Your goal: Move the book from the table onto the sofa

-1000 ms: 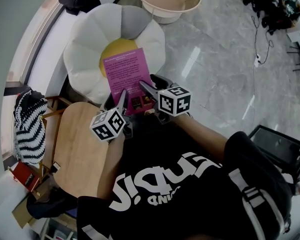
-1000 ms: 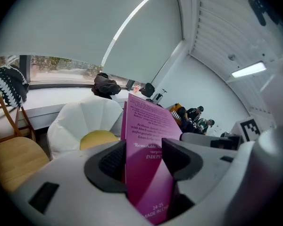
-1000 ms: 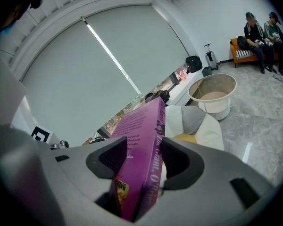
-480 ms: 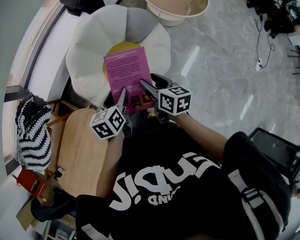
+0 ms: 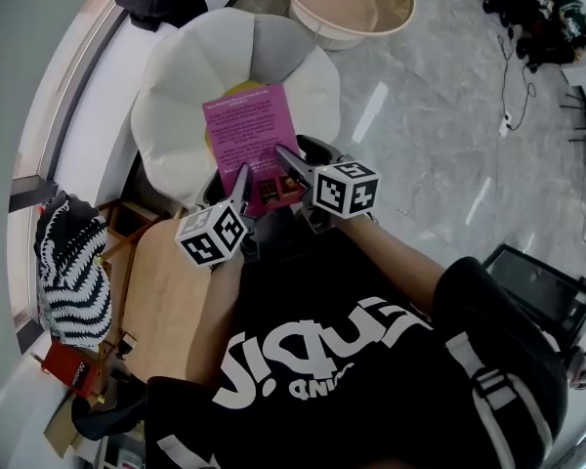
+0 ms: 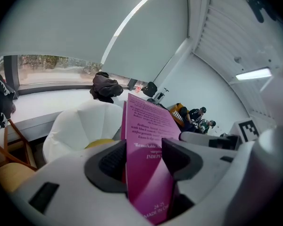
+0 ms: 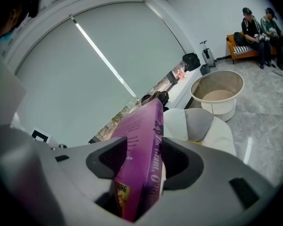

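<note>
Head view: I hold a magenta softcover book (image 5: pixel 252 140) in both claws over a white flower-shaped sofa with a yellow centre (image 5: pixel 176 86), my left claw (image 5: pixel 241 176) at the book's near left corner and my right claw (image 5: pixel 291 159) at its near right edge. The round pale wooden table (image 5: pixel 161 291) lies under my left forearm, apart from the book, and a beige round tub (image 5: pixel 347 3) stands on the grey marble floor beyond the sofa. Left gripper view: my left claw's jaws are pressed together on the book (image 6: pixel 148 135), one dark pad on each face, the printed back cover rising ahead of them and the sofa's white petals (image 6: pixel 75 126) beyond. Right gripper view: my right claw's jaws are clamped across the book (image 7: pixel 141 149) near its spine, the volume leaning away toward the sofa (image 7: pixel 198 124) and the tub (image 7: pixel 217 95). By my reading the book is already off the table and carried to the sofa, so the greater part of the job is done. What remains is to lower it onto the cushion, part both claws and draw them clear. I cannot tell from these views whether the book's far edge touches the seat
</note>
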`<action>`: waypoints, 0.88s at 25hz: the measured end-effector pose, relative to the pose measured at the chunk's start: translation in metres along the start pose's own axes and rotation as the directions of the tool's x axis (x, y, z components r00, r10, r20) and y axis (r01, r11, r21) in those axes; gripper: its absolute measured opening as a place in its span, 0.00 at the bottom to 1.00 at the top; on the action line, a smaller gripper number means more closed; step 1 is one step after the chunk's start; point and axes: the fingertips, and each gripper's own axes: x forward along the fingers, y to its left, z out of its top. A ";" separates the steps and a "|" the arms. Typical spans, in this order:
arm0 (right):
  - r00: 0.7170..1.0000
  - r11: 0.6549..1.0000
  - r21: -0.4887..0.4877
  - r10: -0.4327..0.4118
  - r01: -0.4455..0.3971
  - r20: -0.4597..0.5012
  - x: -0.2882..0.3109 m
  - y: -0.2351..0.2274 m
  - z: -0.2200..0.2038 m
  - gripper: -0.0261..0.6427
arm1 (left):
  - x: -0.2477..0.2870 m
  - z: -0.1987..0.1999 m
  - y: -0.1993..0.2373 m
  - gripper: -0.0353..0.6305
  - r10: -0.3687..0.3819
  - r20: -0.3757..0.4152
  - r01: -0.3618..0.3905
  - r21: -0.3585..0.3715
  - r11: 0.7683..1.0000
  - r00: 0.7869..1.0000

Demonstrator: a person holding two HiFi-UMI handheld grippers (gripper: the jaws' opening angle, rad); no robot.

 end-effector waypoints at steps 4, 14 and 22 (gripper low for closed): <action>1.000 1.000 0.005 0.002 -0.002 0.013 0.010 0.001 0.011 0.37 | 0.006 0.009 0.004 0.41 0.003 0.007 -0.003 -0.013 1.000 1.000; 0.999 0.999 -0.011 0.037 -0.037 -0.028 0.035 -0.011 0.021 0.37 | 0.028 0.022 0.015 0.41 0.036 0.019 -0.036 -0.037 0.999 0.999; 0.995 0.998 -0.028 0.048 -0.051 -0.084 0.057 -0.035 0.025 0.37 | 0.058 0.015 0.022 0.41 0.065 0.011 -0.064 -0.077 0.995 0.998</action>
